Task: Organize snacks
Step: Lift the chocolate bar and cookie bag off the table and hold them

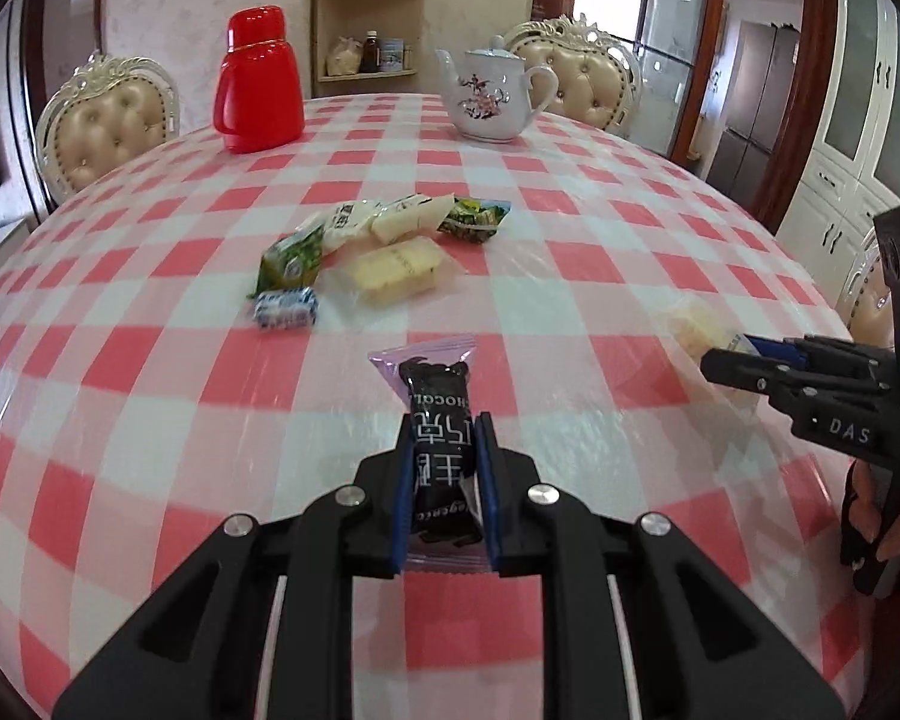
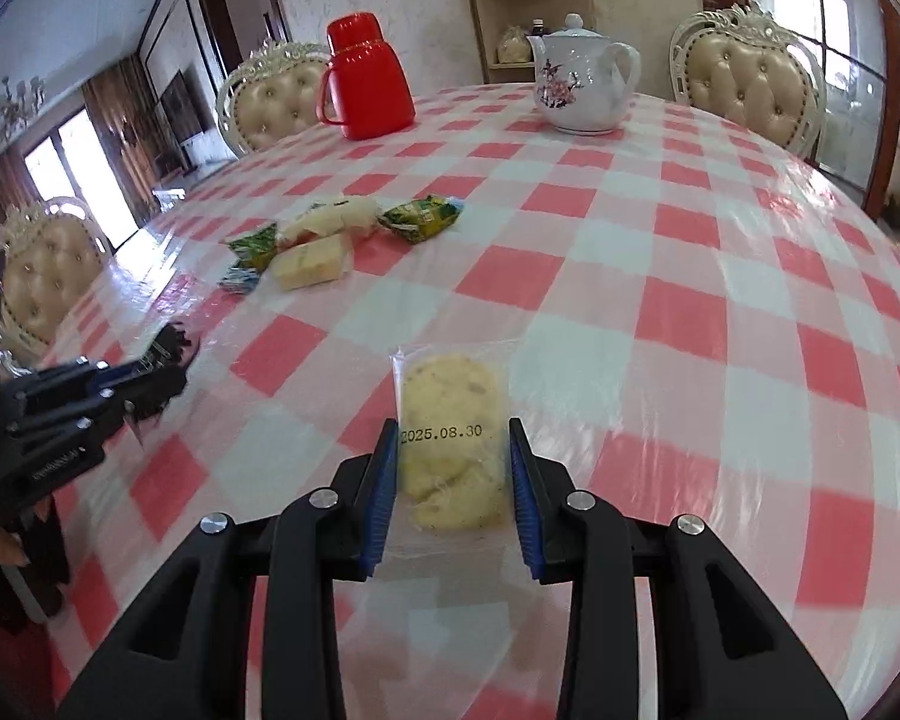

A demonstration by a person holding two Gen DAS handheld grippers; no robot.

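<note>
My left gripper (image 1: 444,426) is shut on a black chocolate snack in a clear pink-edged wrapper (image 1: 435,384), held just above the tablecloth. My right gripper (image 2: 453,429) is shut on a pale yellow biscuit in a clear packet (image 2: 450,396) stamped with a date. In the left wrist view the right gripper (image 1: 711,360) shows at the right edge with that packet (image 1: 693,324). The left gripper (image 2: 174,372) appears at the left of the right wrist view. A pile of snacks (image 1: 378,246) (image 2: 330,234) lies mid-table: green packets, white packets, a yellow cake and a small blue-white sweet.
A red flask (image 1: 261,81) (image 2: 369,78) and a white flowered teapot (image 1: 489,96) (image 2: 582,81) stand at the far side of the pink-checked table (image 1: 570,276). Cream padded chairs (image 1: 111,120) ring the table. A hand (image 1: 876,510) holds the right gripper's handle.
</note>
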